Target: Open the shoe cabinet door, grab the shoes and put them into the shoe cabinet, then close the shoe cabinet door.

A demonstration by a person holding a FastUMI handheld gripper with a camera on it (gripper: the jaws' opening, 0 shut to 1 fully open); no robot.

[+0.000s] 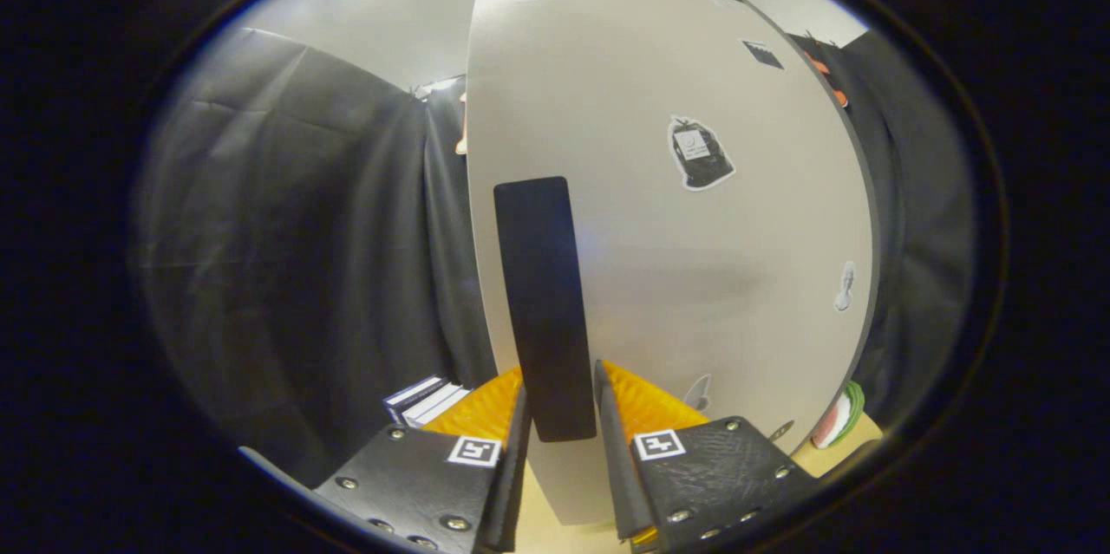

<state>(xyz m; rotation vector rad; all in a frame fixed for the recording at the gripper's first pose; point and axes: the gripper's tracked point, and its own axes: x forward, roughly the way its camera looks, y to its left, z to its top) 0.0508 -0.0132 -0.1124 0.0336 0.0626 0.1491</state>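
The gripper (pixel 559 441) stands at the shoe cabinet door (pixel 694 277), its jaws spread just wide enough to straddle the lower end of the door's dark handle (pixel 545 311); whether the jaws actually press on the handle cannot be told, since a thin gap seems to show on each side. The handle is a long upright bar set near the door's free edge, and the pale door panel spreads away from the handle toward the far side, carrying a few stickers (pixel 699 153). The door fills most of the scene, so whether it is shut or partly swung cannot be told.

The door looks like a stiff, flat board, light enough to swing on its hinges with a steady pull but not to bend. The handle appears rigid and smooth, so a grip could slide along its length; the low end, where the jaws sit, looks the sensible place to pinch, square across the bar. The pull would best follow the door's arc rather than run straight back.

A stack of books (pixel 425 400) lies low beside the handle, away from the panel. Beyond the door's far edge from the handle, a small striped thing (pixel 841 415) rests on the worktop (pixel 845 450). The shoes' place cannot be told.
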